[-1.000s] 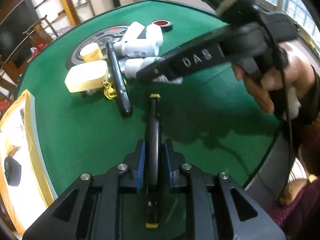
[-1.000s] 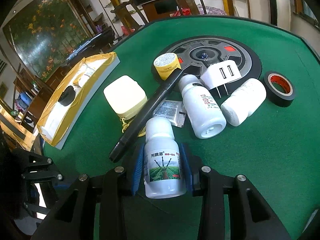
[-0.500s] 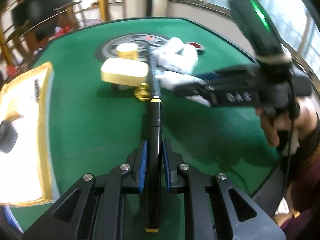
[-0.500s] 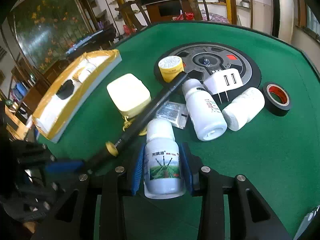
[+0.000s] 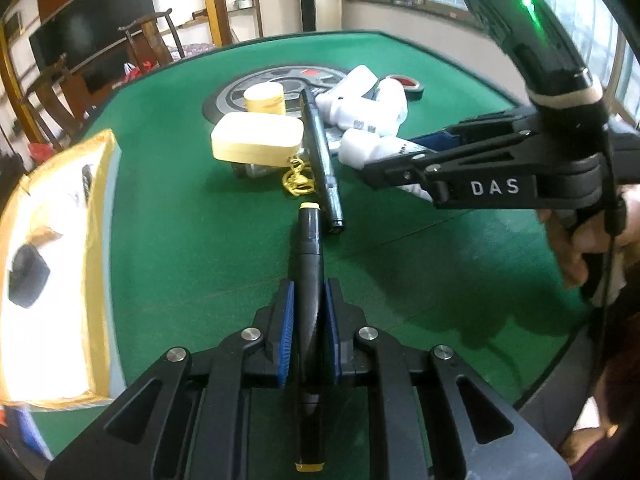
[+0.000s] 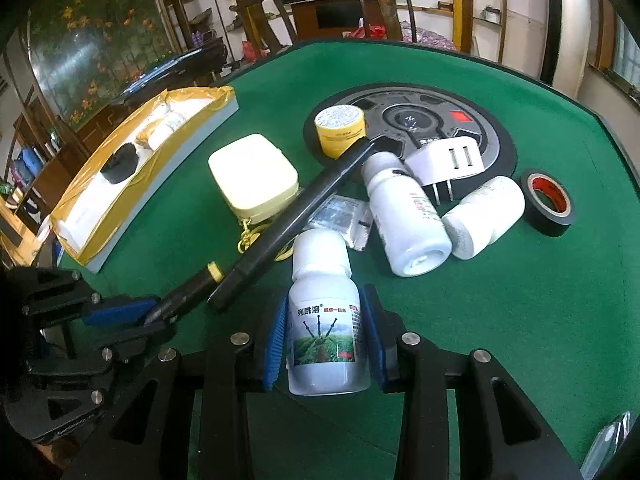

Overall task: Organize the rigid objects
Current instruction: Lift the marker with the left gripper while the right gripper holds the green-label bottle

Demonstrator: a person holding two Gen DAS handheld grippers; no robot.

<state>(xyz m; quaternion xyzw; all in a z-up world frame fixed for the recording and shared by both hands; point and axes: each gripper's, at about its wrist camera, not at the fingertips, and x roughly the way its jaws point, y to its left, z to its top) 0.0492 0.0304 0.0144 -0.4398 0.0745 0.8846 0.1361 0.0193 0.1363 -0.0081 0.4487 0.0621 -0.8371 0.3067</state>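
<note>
Item: black marker pen with yellow end caps (image 5: 306, 280). Clamped between the blue pads of the left gripper (image 5: 307, 320); long axis runs along the gripper's pointing line, one yellow cap ahead of the fingertips, the other behind them near the camera. The jaws have just been closing and are now shut on the pen.

Item: white labelled bottle (image 6: 324, 320). Held by the right gripper (image 6: 326, 336), pads pressed on either flank, cap pointing forward, away from the camera.

Key relation: the gold-taped tray (image 5: 48, 248), which I judge the likely drop place, lies to the left of the left gripper and a little ahead; it is on the far side from the right gripper. The left hand is the nearer one. A black object already lies in it.

Remaining pile, ahead of both grippers: a second black pen (image 6: 288, 220) lying slantwise, cream case (image 6: 254, 178) with gold chain, yellow round tin (image 6: 340, 128), two white bottles (image 6: 408, 216), white plug adapter (image 6: 448, 160), black tape roll (image 6: 546, 202), foil sachet.

Surface: green felt table (image 5: 200, 240) with round centre panel. Room: wooden chairs, shelving, windows.
</note>
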